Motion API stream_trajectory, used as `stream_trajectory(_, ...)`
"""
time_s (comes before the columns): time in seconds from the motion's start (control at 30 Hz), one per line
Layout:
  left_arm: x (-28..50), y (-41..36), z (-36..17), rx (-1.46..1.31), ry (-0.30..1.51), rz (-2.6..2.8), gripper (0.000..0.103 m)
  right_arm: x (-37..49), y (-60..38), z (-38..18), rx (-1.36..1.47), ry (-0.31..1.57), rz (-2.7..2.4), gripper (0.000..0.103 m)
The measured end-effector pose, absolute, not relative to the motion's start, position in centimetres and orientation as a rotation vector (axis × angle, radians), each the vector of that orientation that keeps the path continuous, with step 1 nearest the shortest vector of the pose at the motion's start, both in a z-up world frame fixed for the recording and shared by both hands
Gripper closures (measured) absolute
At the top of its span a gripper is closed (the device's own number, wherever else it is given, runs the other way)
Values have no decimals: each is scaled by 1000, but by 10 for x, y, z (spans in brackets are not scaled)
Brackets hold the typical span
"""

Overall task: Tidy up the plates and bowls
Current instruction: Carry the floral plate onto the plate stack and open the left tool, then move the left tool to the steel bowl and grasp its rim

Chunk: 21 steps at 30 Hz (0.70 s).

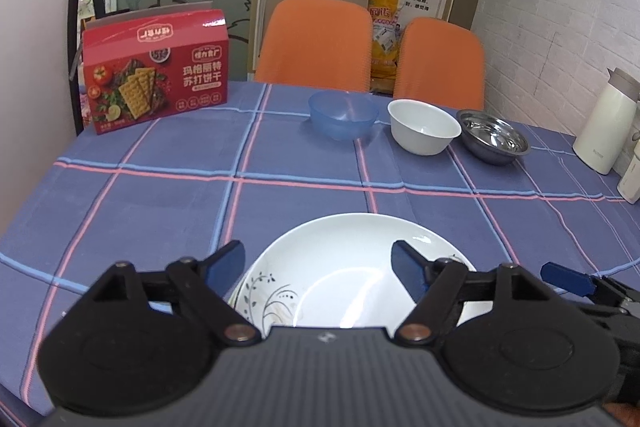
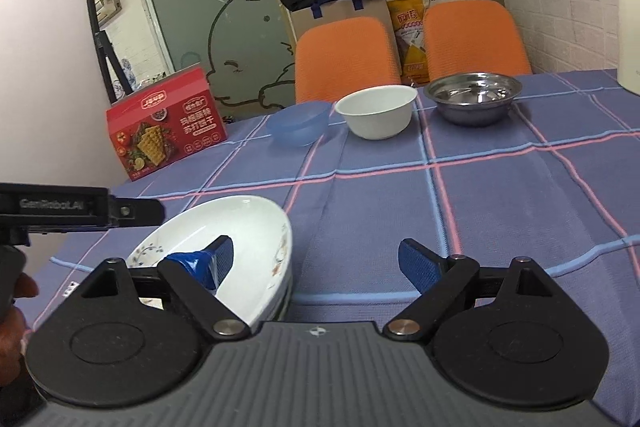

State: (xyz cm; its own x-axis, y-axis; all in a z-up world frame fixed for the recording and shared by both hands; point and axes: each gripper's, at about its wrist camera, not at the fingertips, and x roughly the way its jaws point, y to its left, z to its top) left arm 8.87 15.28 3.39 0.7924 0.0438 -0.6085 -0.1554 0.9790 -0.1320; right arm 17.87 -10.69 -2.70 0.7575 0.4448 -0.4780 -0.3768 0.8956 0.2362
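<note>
A white plate with a leaf pattern (image 1: 340, 267) lies on the checked tablecloth at the near edge; in the right wrist view it tops a short stack of plates (image 2: 240, 247). My left gripper (image 1: 318, 265) is open over it, empty. My right gripper (image 2: 316, 261) is open and empty, its left finger over the stack's right side. Part of the right gripper (image 1: 568, 281) shows at the plate's right. Far across stand a blue bowl (image 1: 343, 115), a white bowl (image 1: 424, 126) and a steel bowl (image 1: 493, 136) in a row, also in the right wrist view: blue bowl (image 2: 298, 123), white bowl (image 2: 377, 111), steel bowl (image 2: 473, 97).
A red cracker box (image 1: 156, 71) stands at the far left of the table (image 1: 160, 195). Two orange chairs (image 1: 316, 43) stand behind the far edge. A white thermos jug (image 1: 608, 123) stands at the right edge. The left gripper's body (image 2: 80, 207) shows left of the stack.
</note>
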Motion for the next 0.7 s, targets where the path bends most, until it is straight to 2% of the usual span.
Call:
stream_trajectory(0.3,91,165,34,-182,648,146,28,236,-85,-43,52,615,408,26)
stream_trajectory(0.7,97,176,23,-207,671,146,28,239,-62,-48,-82,632,399,27)
